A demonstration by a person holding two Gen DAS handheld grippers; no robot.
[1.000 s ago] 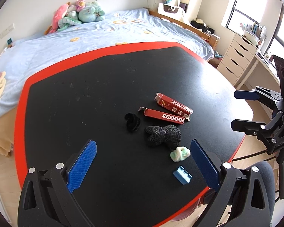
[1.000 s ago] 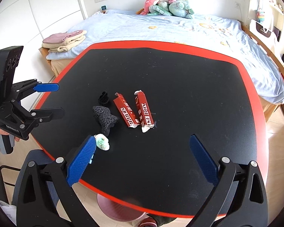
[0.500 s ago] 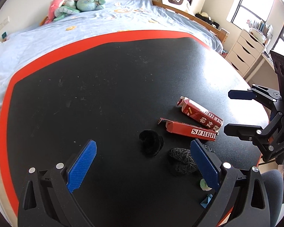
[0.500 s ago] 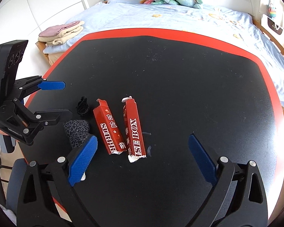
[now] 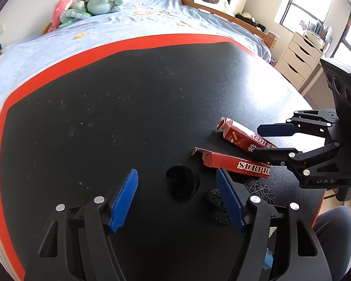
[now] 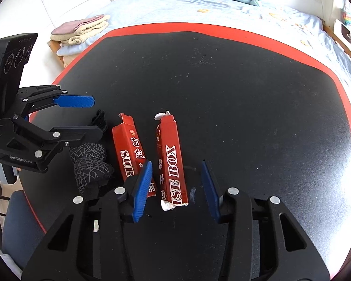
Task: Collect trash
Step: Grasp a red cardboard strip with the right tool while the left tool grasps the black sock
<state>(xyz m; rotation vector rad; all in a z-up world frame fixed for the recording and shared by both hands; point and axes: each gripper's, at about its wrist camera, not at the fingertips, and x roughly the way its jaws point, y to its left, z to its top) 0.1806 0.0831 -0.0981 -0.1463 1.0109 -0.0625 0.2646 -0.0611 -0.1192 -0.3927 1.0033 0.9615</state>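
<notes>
Both hand-held grippers lower and closer to trash than half second ago; jaws narrower but still apart. Bed (image 5: 128, 30) behind black desk (image 5: 105, 117) with red rim. Left hand-held gripper (image 5: 177, 197) parted, empty, straddling black fuzzy clump (image 5: 183, 183). Right hand-held gripper (image 6: 175, 187) parted, straddling near end of right red box (image 6: 172, 161), no contact visible. Second red box (image 6: 131, 149) just beside it, roughly parallel. Black netted wad (image 6: 90, 164) left of boxes, near desk edge.

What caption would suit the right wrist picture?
Open right gripper straddling a red carton on the black table.
</notes>
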